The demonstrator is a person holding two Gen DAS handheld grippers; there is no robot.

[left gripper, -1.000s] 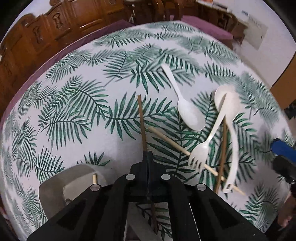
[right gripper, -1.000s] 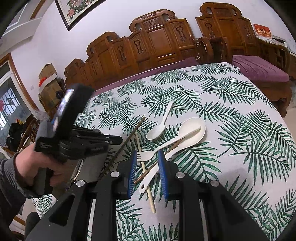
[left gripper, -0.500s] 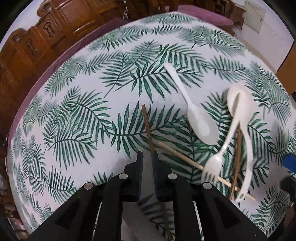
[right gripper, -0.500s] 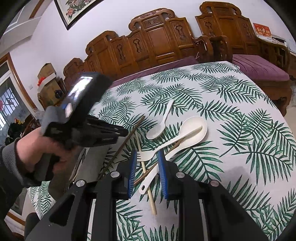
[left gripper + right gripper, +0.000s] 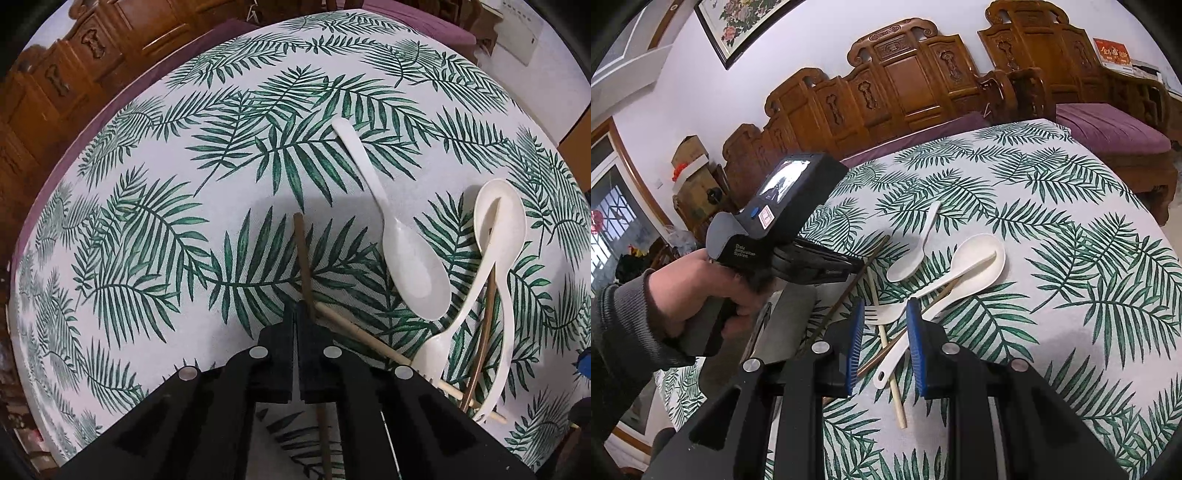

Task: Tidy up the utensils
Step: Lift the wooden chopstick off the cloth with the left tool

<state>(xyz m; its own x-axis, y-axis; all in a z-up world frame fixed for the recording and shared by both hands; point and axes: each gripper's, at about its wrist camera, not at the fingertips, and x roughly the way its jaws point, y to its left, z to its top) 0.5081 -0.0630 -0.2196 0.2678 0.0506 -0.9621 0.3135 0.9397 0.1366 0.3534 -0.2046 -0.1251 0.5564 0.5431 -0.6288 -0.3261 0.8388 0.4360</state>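
The left gripper point(image 5: 297, 314), jaws pressed together, pinches a dark chopstick point(image 5: 303, 254) over the leaf-print tablecloth point(image 5: 147, 229). Only the right wrist view shows the hand point(image 5: 701, 288) carrying it and a grey tray point(image 5: 790, 321) beneath. The right gripper point(image 5: 884, 343) hangs part-spread and empty above the fork point(image 5: 886, 314), ladle point(image 5: 975, 266) and pale chopstick point(image 5: 886, 347).

My left claw point(image 5: 295, 314) hides the dark chopstick's point(image 5: 303, 258) middle; whether I'm pinching it, I can't tell.
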